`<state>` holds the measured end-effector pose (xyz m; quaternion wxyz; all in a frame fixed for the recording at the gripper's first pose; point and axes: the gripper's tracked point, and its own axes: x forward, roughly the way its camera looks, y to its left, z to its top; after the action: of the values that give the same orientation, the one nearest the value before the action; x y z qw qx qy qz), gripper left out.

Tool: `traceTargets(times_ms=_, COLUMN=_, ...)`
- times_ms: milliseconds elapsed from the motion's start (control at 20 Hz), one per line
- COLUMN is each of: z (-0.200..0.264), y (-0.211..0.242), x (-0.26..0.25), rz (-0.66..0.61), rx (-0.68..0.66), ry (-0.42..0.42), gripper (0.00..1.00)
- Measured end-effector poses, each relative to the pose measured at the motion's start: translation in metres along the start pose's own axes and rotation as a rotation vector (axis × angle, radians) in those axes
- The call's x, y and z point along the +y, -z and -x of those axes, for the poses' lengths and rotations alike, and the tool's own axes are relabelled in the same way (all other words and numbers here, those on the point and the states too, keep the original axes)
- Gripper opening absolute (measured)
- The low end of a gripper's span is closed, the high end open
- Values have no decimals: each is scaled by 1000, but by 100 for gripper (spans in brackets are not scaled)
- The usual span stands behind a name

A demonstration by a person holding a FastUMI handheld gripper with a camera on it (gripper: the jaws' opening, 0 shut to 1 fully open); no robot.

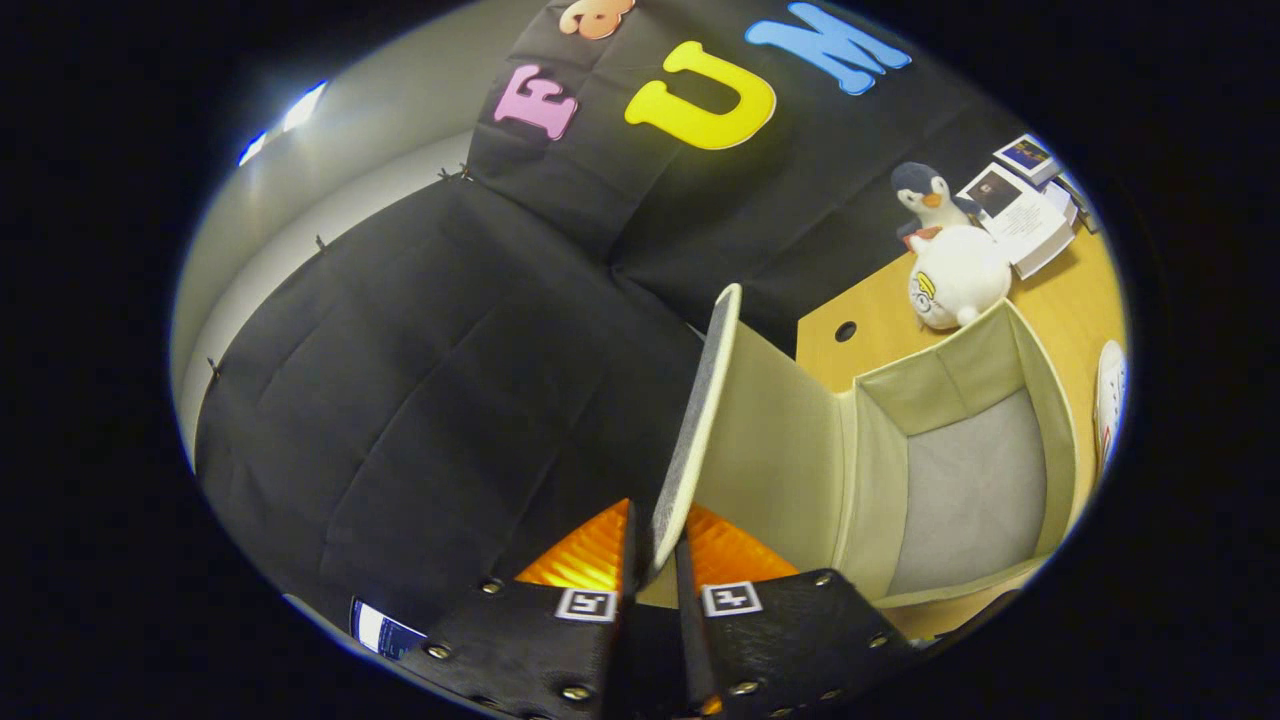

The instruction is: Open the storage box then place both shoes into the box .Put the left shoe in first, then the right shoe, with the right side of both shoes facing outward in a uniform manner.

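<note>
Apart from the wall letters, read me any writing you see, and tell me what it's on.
Books: print too small to read.
Claw tags: square patterns, no words; the claw is shut on the lid.
Box: none.

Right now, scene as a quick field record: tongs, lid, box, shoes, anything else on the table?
tongs: tongs shut on the lid's edge, one finger on each side
lid: lid raised, standing up beside the opening
box: storage box open, beige walls, grey floor, nothing inside
shoes: one white shoe on the table beyond the box
table: wooden table
other: penguin plush, white plush, books behind the box
</note>
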<state>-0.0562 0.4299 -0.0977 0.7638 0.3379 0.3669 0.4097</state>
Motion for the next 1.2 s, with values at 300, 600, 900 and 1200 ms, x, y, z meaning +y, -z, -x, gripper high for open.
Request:
traceTargets(times_ms=300, z=12, y=-1, x=4, rz=158, rx=9, ry=15, gripper=97)
traceTargets(times_ms=600, z=54, y=-30, x=-38, rz=247, rx=-48, ry=137, gripper=97)
traceTargets(times_ms=900, z=107, y=-69, x=-97, rz=341, rx=-119, ry=308, gripper=97)
traceTargets(times_ms=1200, z=160, y=-105, x=-154, rz=363, rx=-176, ry=452, gripper=97)
